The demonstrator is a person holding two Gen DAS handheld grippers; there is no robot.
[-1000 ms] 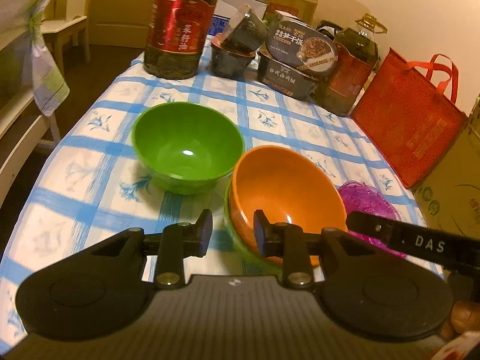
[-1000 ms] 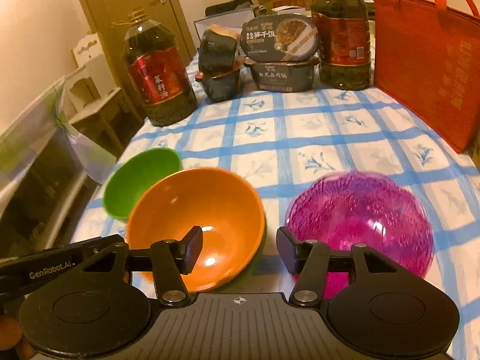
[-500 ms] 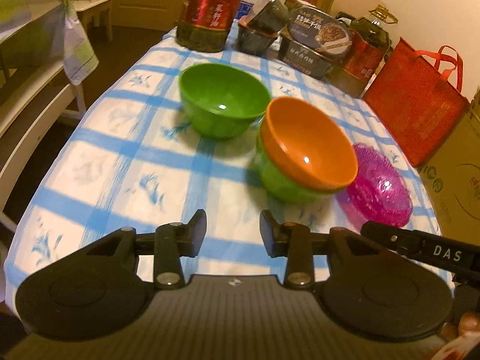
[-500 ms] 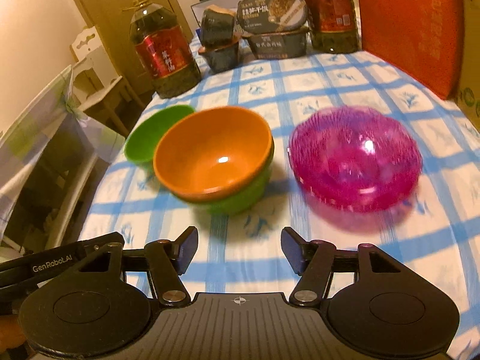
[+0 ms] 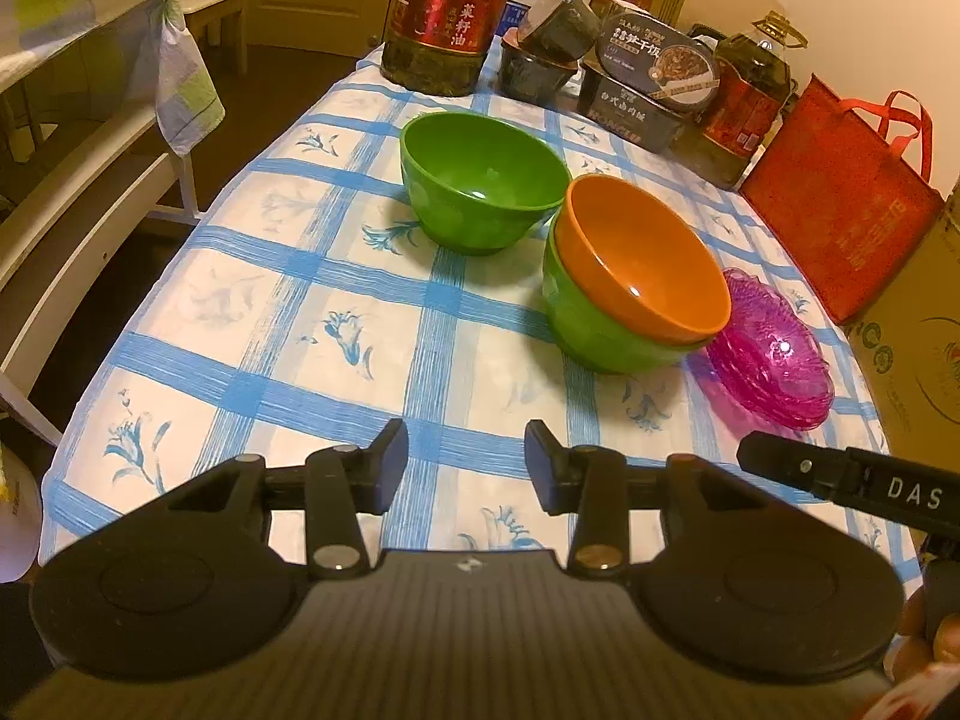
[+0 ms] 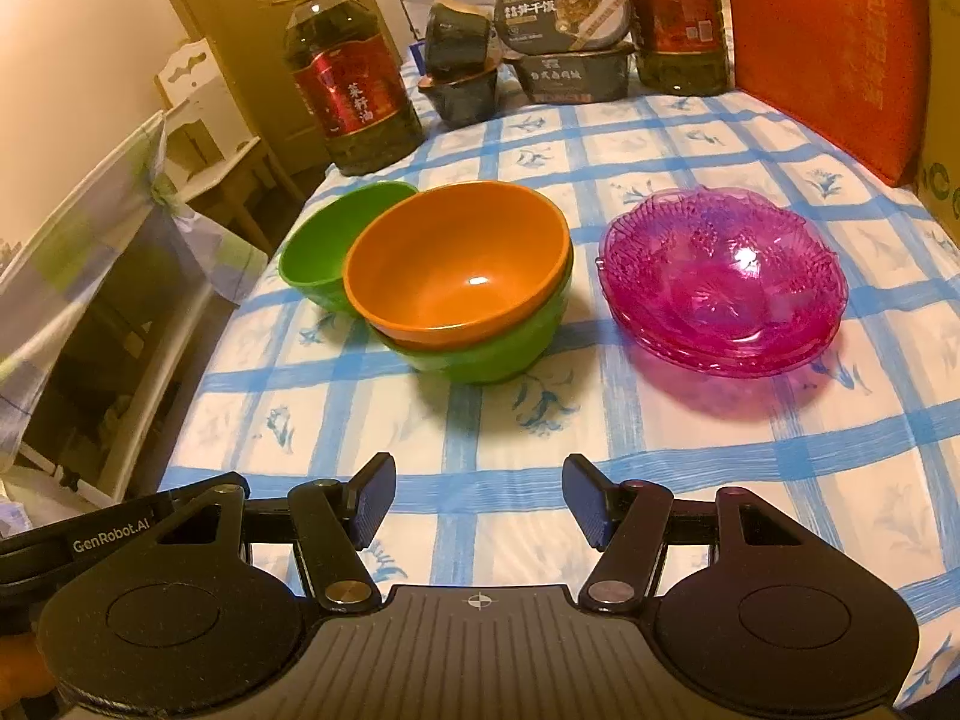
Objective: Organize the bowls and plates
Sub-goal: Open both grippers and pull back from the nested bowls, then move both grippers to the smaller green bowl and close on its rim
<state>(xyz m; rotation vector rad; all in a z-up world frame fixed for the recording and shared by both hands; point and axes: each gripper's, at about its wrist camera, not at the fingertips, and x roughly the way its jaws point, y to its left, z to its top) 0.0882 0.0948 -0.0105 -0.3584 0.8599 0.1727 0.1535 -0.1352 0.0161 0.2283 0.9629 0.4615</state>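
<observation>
An orange bowl [image 5: 648, 267] [image 6: 459, 273] sits nested in a green bowl [image 5: 594, 330] [image 6: 492, 348] mid-table. A second green bowl [image 5: 480, 177] [image 6: 321, 255] stands alone behind and to the left of the stack. Stacked pink glass plates [image 5: 771, 360] [image 6: 723, 285] lie to the stack's right. My left gripper [image 5: 467, 462] hovers over the near tablecloth, its jaws opening with nothing between them. My right gripper [image 6: 479, 504] is open and empty, also short of the dishes. In the left wrist view the right gripper's body shows at the right edge.
At the table's [image 6: 690, 468] far end stand two oil bottles [image 6: 351, 90] [image 6: 678, 18], dark food tubs [image 6: 567, 30] and a red bag [image 6: 834, 42]. A cardboard box [image 5: 924, 336] is at the right. A white rack with cloth [image 5: 180, 96] flanks the left edge.
Both grippers have pulled back from the bowls toward the near edge of the table, so the dishes look smaller and farther away. The left jaws stand wider than before.
</observation>
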